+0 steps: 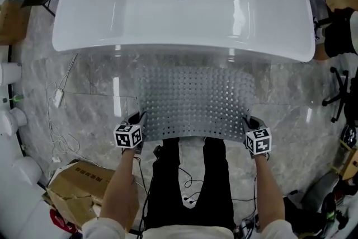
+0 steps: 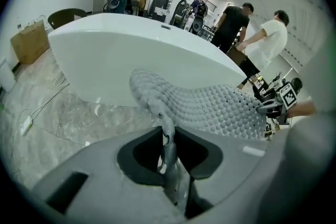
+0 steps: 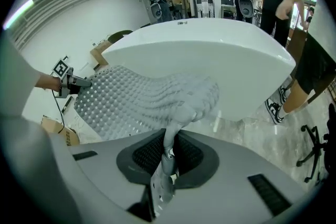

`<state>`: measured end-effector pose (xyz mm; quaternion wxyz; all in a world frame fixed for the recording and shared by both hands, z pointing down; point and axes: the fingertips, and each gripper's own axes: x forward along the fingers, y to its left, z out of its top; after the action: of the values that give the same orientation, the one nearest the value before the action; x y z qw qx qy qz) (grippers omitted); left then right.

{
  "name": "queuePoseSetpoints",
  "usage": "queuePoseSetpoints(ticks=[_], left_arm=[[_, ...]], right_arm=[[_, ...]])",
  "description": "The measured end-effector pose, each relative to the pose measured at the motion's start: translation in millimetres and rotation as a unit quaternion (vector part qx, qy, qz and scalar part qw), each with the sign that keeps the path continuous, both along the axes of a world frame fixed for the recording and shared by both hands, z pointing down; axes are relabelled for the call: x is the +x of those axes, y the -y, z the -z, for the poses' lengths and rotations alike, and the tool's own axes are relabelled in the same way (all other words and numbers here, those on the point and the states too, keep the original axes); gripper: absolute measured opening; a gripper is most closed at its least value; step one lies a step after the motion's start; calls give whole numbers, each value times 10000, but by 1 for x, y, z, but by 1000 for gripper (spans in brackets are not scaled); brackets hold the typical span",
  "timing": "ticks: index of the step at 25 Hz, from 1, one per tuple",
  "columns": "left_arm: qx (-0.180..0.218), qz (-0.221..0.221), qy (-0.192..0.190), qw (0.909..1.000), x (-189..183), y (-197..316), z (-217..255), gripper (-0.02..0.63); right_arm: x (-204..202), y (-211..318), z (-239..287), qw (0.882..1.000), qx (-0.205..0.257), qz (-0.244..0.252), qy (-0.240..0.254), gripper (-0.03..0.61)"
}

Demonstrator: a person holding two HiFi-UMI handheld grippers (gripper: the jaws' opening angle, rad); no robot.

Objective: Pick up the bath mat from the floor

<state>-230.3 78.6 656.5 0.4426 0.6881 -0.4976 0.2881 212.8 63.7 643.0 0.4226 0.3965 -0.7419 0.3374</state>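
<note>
The bath mat [image 1: 196, 101] is grey, studded and full of small holes. It hangs lifted off the marble floor in front of the tub, stretched between both grippers. My left gripper [image 1: 136, 120] is shut on its near left corner, and in the left gripper view the mat [image 2: 210, 105] folds down between the jaws. My right gripper [image 1: 250, 123] is shut on the near right corner; in the right gripper view the mat [image 3: 142, 97] spreads away from the pinched edge. The far edge of the mat sags toward the tub.
A white bathtub [image 1: 184, 3] stands right behind the mat. A cardboard box [image 1: 75, 184] and a white cable [image 1: 59, 98] lie on the floor at left. An office chair base [image 1: 338, 95] is at right. People [image 2: 233, 21] stand beyond the tub.
</note>
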Motion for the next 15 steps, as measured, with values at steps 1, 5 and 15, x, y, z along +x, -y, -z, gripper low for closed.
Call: queuePoseSetpoints(ticks=[1,5,15], left_arm=[[54,-38,3,10000,-1,2,14,72],[314,-177,4,9993,-2,12,76,72],[1619,-258,-42,9865,0,69,243,72]], right_arm=[[3,0,14,10000,56,11,9,44],[17,3,74,9996,292,7,44,44],[22,54,227,9854,1673,-193,246,44]])
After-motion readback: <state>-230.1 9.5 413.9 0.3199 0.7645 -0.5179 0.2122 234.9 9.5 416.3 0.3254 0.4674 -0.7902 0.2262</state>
